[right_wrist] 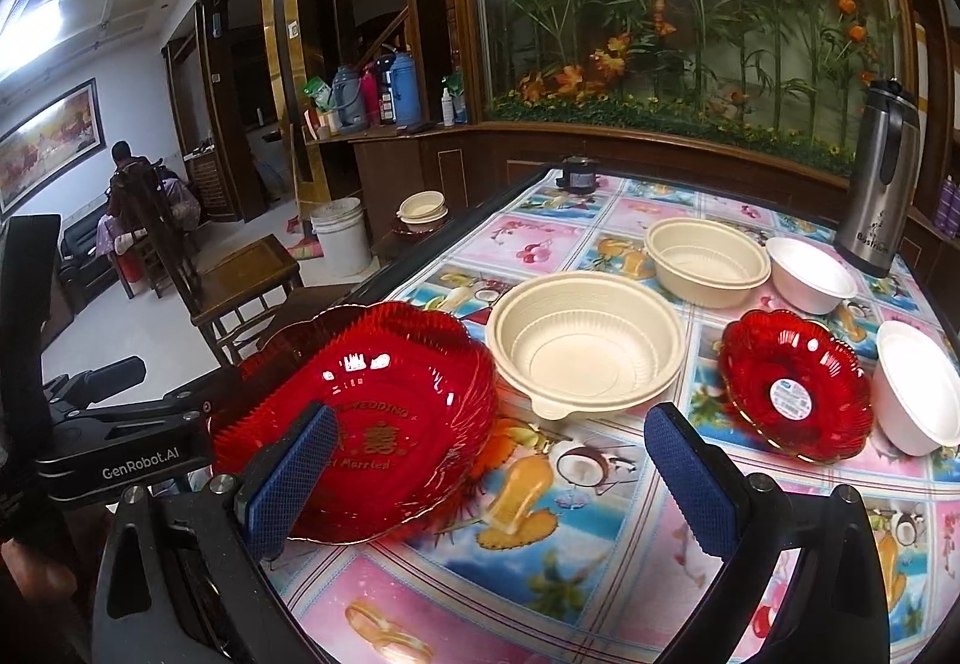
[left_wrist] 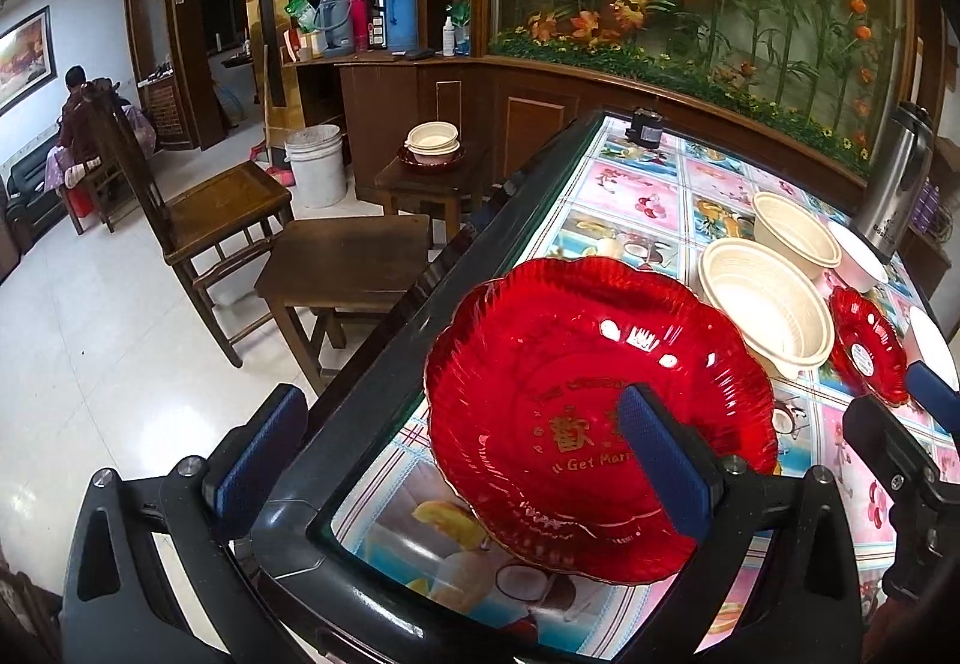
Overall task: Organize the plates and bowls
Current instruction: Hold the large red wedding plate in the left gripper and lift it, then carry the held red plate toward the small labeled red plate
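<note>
Left hand-held gripper [left_wrist: 462, 457]: we see its blue pads spread wide at the table's near-left corner — one pad out past the edge above the floor, the other over the big plate, nothing gripped.
Right hand-held gripper [right_wrist: 492, 475]: also wide apart and holding nothing; the left pad overlaps the big plate's near rim, the right pad hangs above the tablecloth.
Large red plate [right_wrist: 384, 424]: it lies flat on the table [right_wrist: 540, 592] near the left edge, gold lettering in its centre.
Near cream bowl [right_wrist: 585, 352]: upright, just beside the large red plate.
Far cream bowl [right_wrist: 708, 259]: upright, further back.
Small red plate [right_wrist: 795, 394]: right of the near cream bowl, a white sticker in the middle.
White bowls: one [right_wrist: 810, 274] beside the far cream bowl, one [right_wrist: 915, 388] at the right edge, just beside the small red plate.
Steel flask [right_wrist: 879, 184]: upright at the far right — behind the white bowls.
Side stool [left_wrist: 432, 178]: we spot stacked cream bowls [left_wrist: 432, 139] on it, well apart from the table.
</note>
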